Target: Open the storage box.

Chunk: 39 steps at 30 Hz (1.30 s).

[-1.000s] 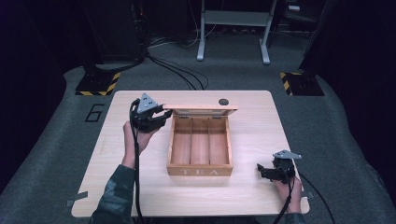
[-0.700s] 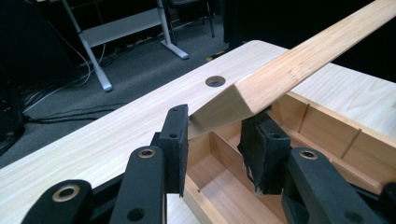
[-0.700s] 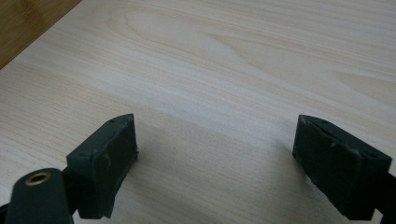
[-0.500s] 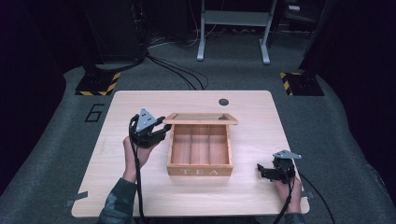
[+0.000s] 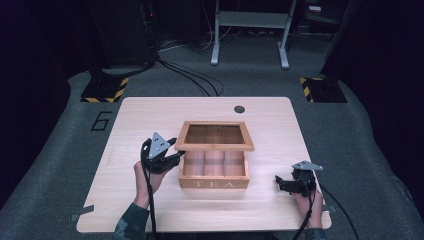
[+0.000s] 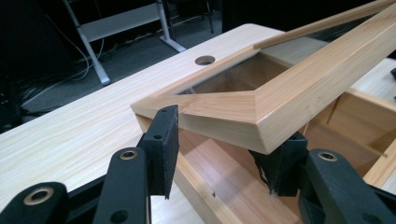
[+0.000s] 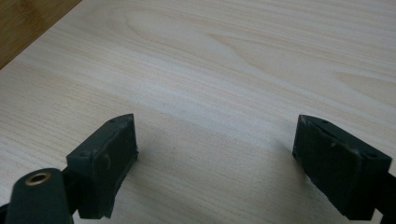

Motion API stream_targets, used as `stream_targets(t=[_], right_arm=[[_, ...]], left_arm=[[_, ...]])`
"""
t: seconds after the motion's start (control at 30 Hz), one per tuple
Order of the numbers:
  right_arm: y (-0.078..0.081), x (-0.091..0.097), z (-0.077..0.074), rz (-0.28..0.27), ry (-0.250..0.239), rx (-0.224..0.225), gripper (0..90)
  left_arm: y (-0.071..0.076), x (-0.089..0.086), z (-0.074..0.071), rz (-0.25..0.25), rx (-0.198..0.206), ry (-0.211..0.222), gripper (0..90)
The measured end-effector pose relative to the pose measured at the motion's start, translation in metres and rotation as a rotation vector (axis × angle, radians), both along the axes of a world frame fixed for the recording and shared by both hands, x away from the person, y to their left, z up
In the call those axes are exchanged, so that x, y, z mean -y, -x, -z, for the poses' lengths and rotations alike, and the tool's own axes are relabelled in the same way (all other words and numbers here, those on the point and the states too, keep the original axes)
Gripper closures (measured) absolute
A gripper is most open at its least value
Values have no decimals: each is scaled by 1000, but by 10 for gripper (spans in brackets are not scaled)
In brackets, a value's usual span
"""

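A light wooden desk [image 5: 150,115] holds a wooden tea box [image 5: 214,170] near its middle, a bit closer to the front edge. The word TEA is cut into the front wall of the box. Thin wooden walls split the inside into three long parts.

The lid [image 5: 214,136] is a wooden frame with a see-through middle. It is part way up, tilted over the back of the box, and its front edge is lifted off the box.

The left gripper [image 5: 172,153] is at the left side of the box, held by the person's left hand [image 5: 146,177]. In the left gripper view, its jaws sit wide apart on both sides of the lid's front left corner [image 6: 252,119]. One jaw is beside the corner's left edge and the other is under the corner. I cannot tell if they squeeze the wood or just touch it. The open box is below them.

The right gripper [image 5: 280,181] is near the front right corner of the desk, well apart from the box. The person's right hand [image 5: 307,202] holds it low over the desk. In the right gripper view, its jaws are wide apart with only bare desk wood between them.

A small round hole [image 5: 239,109] is in the desk near the back edge, behind the box. A black cable [image 5: 150,210] runs from the left gripper back over the front edge of the desk.
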State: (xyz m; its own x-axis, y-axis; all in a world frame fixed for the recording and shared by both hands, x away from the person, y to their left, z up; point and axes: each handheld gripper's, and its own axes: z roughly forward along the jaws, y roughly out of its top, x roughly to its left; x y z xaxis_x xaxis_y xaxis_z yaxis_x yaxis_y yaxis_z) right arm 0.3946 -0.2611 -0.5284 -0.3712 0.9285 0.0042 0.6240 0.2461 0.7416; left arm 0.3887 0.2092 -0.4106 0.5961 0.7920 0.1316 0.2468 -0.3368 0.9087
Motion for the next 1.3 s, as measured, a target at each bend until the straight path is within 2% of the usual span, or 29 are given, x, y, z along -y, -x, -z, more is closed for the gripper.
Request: stream_targets(t=[0.2,0.4,0.57,0.67,0.77,0.9,1.0,1.1,1.3], right_arm=[[0,0,0,0,0,0,131],[0,0,0,0,0,0,131],[0,0,0,-1,0,0,131],[0,0,0,0,0,0,131],[0,0,0,0,0,0,131],[0,0,0,0,0,0,131],[0,0,0,0,0,0,131],[0,0,0,-1,0,0,131],[0,0,0,0,0,0,131]], left_arm=[[6,-1,17,-3,-18,13,499],[10,-1,36,2,-64,16,483],[11,-1,50,11,-119,32,481],[11,-2,56,24,-148,25,483],[11,-3,59,30,-183,46,485],[10,-4,62,35,-205,43,481],[10,-5,64,29,-220,67,467],[10,-7,63,27,-231,64,450],[14,-11,60,39,-269,68,326]])
